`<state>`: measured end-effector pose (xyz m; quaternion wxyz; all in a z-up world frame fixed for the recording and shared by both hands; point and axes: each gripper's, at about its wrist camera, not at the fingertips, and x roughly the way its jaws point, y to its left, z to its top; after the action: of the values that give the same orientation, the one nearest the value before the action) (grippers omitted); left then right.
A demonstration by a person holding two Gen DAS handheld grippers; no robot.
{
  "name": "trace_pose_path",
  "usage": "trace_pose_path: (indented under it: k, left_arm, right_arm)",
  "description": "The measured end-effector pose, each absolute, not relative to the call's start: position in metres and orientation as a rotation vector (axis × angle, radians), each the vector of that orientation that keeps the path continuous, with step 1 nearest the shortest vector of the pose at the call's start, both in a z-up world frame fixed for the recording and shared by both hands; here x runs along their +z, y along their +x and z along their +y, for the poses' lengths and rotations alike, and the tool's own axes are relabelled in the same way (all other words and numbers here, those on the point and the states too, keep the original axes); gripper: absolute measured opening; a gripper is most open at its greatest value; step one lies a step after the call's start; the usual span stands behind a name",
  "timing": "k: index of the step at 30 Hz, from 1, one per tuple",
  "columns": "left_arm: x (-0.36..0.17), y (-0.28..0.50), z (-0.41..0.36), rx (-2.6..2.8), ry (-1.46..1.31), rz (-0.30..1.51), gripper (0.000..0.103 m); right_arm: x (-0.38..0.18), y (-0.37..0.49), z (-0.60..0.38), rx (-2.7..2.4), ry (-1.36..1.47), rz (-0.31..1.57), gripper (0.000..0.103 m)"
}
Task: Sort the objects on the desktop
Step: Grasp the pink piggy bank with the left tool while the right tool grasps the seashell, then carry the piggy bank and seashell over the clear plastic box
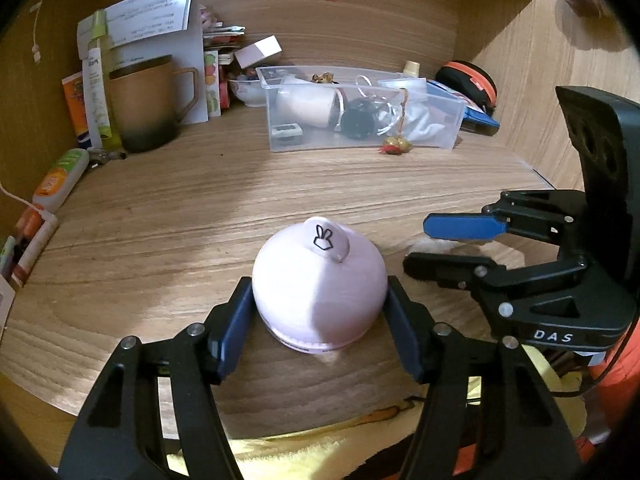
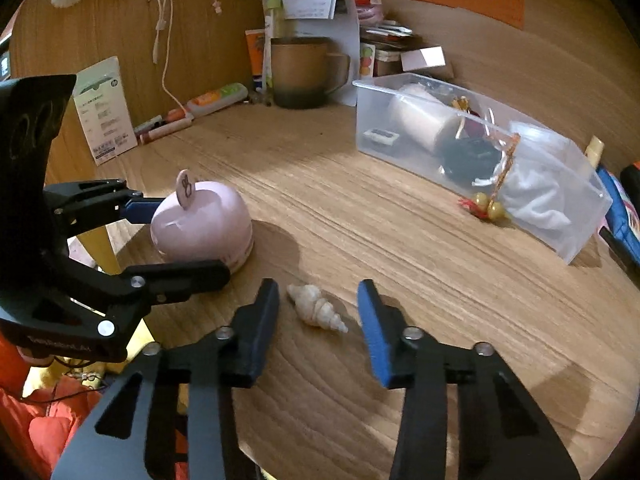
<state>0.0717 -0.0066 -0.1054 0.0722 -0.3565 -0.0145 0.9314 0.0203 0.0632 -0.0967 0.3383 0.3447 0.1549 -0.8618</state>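
Seashell [image 2: 318, 307] lies flat, tip toward lower right, untouched between open right hand-held gripper [image 2: 319, 316] pads.

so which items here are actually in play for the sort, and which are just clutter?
In play:
- pink dome gadget, clamped by left gripper
- spiral seashell, between the fingers of right gripper, not yet pinched
- clear plastic bin

Clutter:
- brown mug
- orange-rimmed black case
- papers

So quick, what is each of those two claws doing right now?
Left gripper: closed on the pink dome gadget.
Right gripper: open, fingers on either side of the seashell without touching it.
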Motion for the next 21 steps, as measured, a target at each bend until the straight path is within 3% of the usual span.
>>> trace_pose_path:
  k: [4,21]
  left_arm:
    - [-0.103,0.067,-0.010,2.786,-1.056,-0.067,0.063]
    - [-0.059,0.037,0.003,2.795,-0.939,0.013,0.063]
  right_arm:
    - [-0.097,0.022,0.062,-2.229,0.914,0.382,0.015]
    - [-0.041,0.003,0.105,-2.362,0.839,0.230,0.015]
